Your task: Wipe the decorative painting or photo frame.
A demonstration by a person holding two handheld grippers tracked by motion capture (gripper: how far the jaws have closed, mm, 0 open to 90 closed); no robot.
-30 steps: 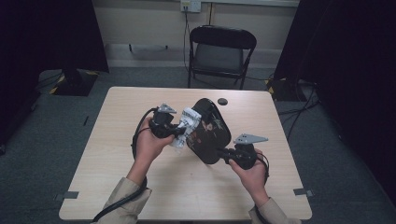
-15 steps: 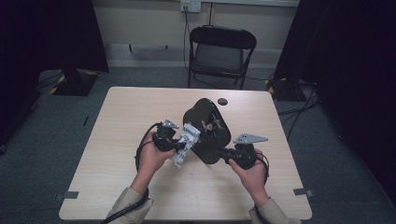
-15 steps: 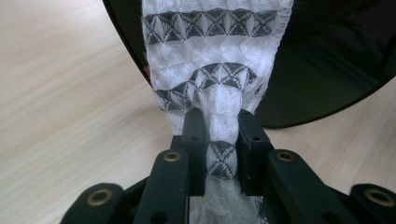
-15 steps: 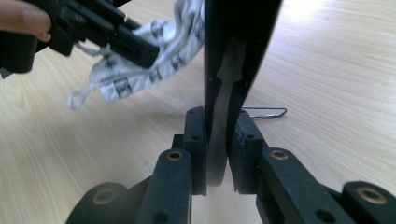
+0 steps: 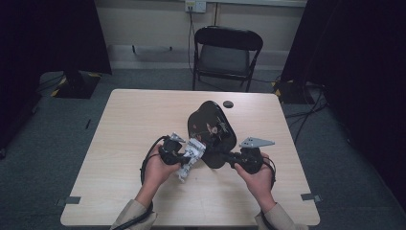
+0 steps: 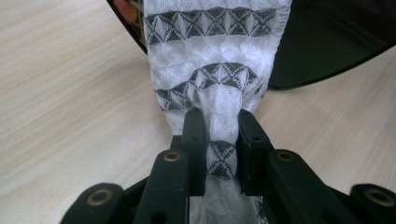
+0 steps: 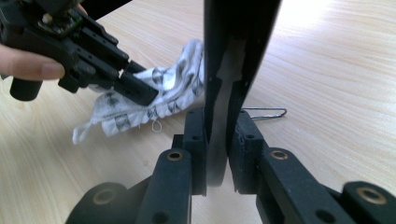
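Left gripper (image 6: 217, 135) pinching the patterned white cloth (image 6: 215, 70) has dropped toward the table (image 5: 119, 143) (a second ago it rode higher), drawing the cloth off the black pan (image 5: 210, 127); right gripper (image 7: 217, 140) stays clamped on the pan's handle (image 7: 233, 56) — wiping stroke apparently ending.

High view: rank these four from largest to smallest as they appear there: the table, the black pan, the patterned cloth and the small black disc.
1. table
2. black pan, tilted up off the table
3. patterned cloth
4. small black disc, farthest back, so it may look slightly smaller than it is.
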